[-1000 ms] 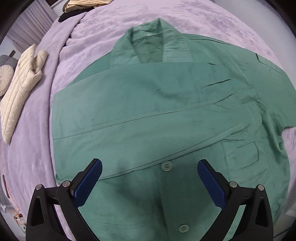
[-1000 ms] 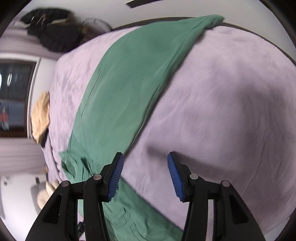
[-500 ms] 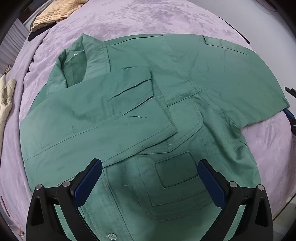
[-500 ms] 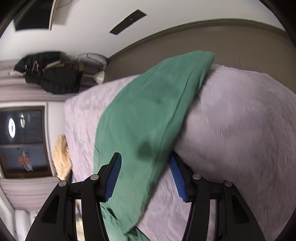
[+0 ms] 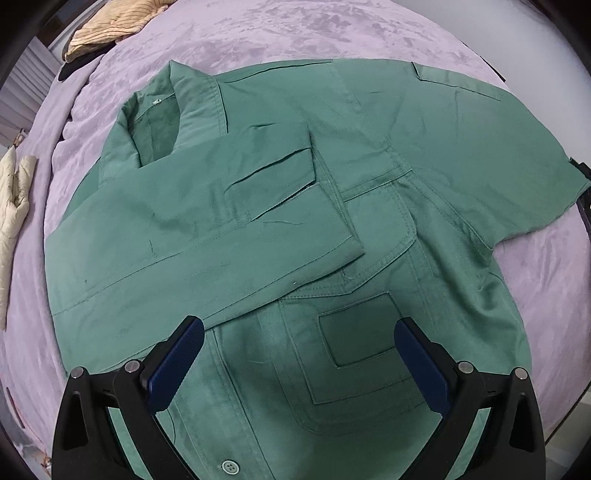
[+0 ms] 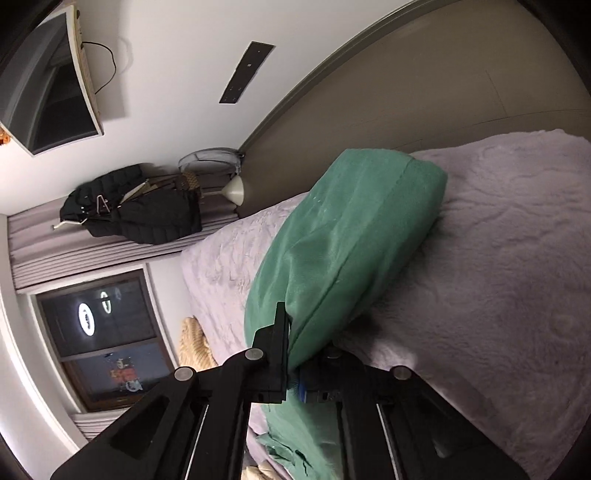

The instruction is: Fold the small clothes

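Our right gripper (image 6: 291,363) has just closed on the free sleeve (image 6: 343,251) of the green shirt (image 5: 295,229), at 3 o'clock on the purple blanket (image 5: 332,33). Our left gripper (image 5: 299,363) hangs open above it. Next we probably fold the sleeve in.

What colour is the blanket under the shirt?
The plush blanket under the green shirt is pale lilac, clearest in the left wrist view.

Black tool (image 5: 298,363), blue ribbed pads (image 5: 177,363)
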The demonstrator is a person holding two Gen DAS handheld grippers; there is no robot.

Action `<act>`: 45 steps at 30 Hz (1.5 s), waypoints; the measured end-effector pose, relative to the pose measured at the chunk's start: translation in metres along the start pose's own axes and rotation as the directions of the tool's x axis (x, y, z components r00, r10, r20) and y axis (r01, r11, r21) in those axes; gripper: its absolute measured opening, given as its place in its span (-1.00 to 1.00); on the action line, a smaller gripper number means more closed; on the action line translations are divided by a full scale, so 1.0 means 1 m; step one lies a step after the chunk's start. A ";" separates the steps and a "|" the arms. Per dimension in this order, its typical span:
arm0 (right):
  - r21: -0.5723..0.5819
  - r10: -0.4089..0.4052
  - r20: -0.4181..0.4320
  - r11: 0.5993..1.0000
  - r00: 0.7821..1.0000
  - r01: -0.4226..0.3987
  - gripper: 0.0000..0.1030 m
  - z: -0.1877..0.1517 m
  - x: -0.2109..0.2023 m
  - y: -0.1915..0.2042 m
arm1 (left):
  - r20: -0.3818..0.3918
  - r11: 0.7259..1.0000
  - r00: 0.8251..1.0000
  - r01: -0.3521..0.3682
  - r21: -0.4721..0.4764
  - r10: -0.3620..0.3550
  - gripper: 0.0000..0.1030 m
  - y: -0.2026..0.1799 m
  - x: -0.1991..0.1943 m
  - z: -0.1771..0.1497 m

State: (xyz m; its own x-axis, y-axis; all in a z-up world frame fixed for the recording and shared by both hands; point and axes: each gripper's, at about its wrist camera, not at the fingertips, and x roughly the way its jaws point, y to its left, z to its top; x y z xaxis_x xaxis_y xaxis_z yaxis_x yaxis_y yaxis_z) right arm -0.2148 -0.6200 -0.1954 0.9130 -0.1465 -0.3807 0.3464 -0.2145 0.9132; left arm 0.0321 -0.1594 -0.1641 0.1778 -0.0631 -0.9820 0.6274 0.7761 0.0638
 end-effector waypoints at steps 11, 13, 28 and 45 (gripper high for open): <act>-0.507 0.047 -0.312 0.836 0.949 -0.208 -0.92 -0.122 0.045 0.144 | -0.018 0.989 0.999 -0.046 -0.141 0.043 1.00 0.082 -0.004 -0.028; -0.597 -0.008 -0.387 0.764 0.922 -0.244 -0.92 -0.171 0.065 0.163 | -0.013 0.983 0.998 -0.061 -0.173 0.059 1.00 0.100 -0.005 -0.031; -0.773 -0.563 -0.464 0.634 0.684 -0.003 -0.72 -0.398 0.227 0.035 | 0.008 0.872 0.999 -0.035 -0.489 0.044 1.00 0.228 -0.011 -0.085; -0.930 -0.592 -0.367 0.262 0.718 -0.259 -0.78 -0.521 0.214 0.081 | 0.265 0.708 0.947 0.315 -0.632 -0.184 1.00 0.313 -0.005 -0.091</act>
State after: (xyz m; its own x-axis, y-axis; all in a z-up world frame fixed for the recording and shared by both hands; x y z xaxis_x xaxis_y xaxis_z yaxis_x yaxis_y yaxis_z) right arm 0.1214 -0.1652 -0.1275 0.5297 0.3758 -0.7604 0.0550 0.8794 0.4730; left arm 0.1582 0.1409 -0.1551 0.2543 -0.3686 -0.8941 0.0211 0.9264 -0.3759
